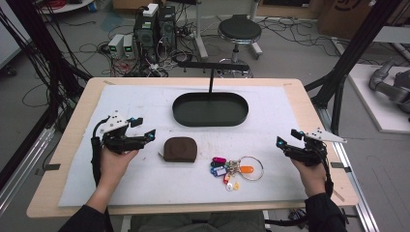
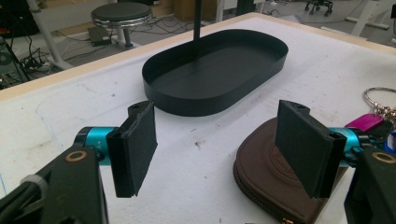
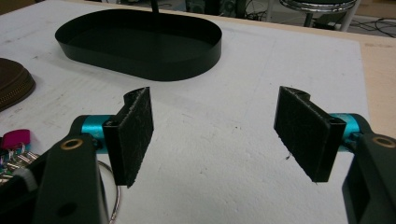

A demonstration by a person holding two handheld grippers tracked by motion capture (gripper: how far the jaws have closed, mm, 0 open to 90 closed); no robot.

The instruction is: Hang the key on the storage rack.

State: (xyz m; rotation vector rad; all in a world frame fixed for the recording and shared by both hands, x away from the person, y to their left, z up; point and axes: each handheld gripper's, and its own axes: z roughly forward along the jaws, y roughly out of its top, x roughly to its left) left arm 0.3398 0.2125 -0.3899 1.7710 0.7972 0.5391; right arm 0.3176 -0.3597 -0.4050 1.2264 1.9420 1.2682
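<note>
Black tray: one oval metal tray [image 1: 210,109] sits at 12 o'clock on your tabletop [image 1: 67,135], with a thin post rising from its middle.
Brown pouch: one zipped pouch [image 1: 180,149] lies near the centre, toward 7 o'clock of the tray.
Keys: one bunch [image 1: 233,169] with coloured tags on a ring, just at 3 o'clock of the pouch; the single keys are too small for you to count.
Left claw: your left claw [image 2: 215,147] is spread wide and holds nothing, at 9 o'clock of the pouch.
Right claw: your right claw [image 3: 219,135] gapes just as wide, empty, at 3 o'clock of the keys.
Cut off: in your left gripper view the pouch and keys run off the edge.
Surface: white sheet [image 1: 145,101] over pale wood.
Room: one stool [image 1: 239,30], computer boxes and loose cables on a grey floor.
</note>
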